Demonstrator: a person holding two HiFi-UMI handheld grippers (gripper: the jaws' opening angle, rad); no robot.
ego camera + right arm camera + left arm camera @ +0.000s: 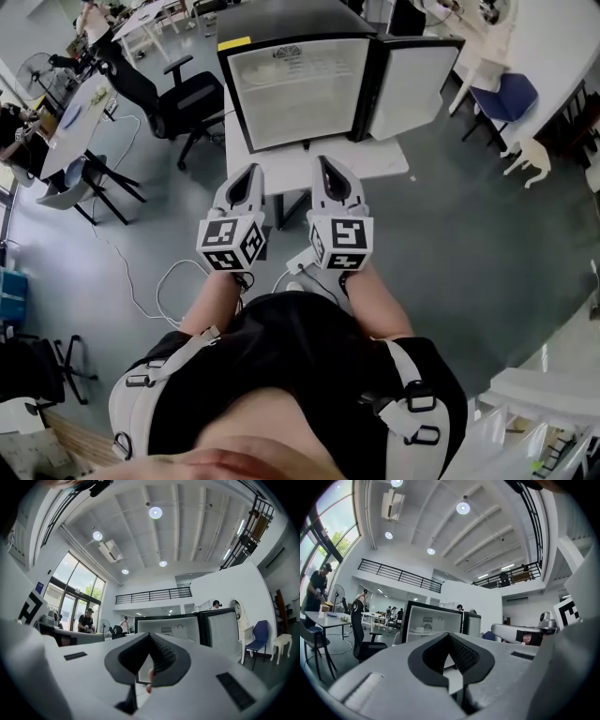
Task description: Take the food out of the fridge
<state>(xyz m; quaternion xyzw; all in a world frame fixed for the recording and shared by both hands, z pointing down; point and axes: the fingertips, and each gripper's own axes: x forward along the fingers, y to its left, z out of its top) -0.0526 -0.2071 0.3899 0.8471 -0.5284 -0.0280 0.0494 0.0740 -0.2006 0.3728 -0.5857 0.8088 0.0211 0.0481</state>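
A black mini fridge [298,89] stands on a low white table [375,161] straight ahead, its door [410,82] swung open to the right. Its inside is white, and I cannot make out any food in it. My left gripper [247,174] and right gripper [324,167] are held side by side in front of me, pointing level at the fridge and short of the table. Both are shut with nothing between their jaws. The left gripper view shows the left gripper [449,634] and the fridge [433,623] beyond it. The right gripper view shows the right gripper [150,634] before the fridge [171,627].
A black office chair [183,98] stands left of the fridge. A blue chair [507,97] and a small white stool [530,161] are at the right. White cables [178,278] lie on the grey floor by my feet. Desks with people [75,108] fill the far left.
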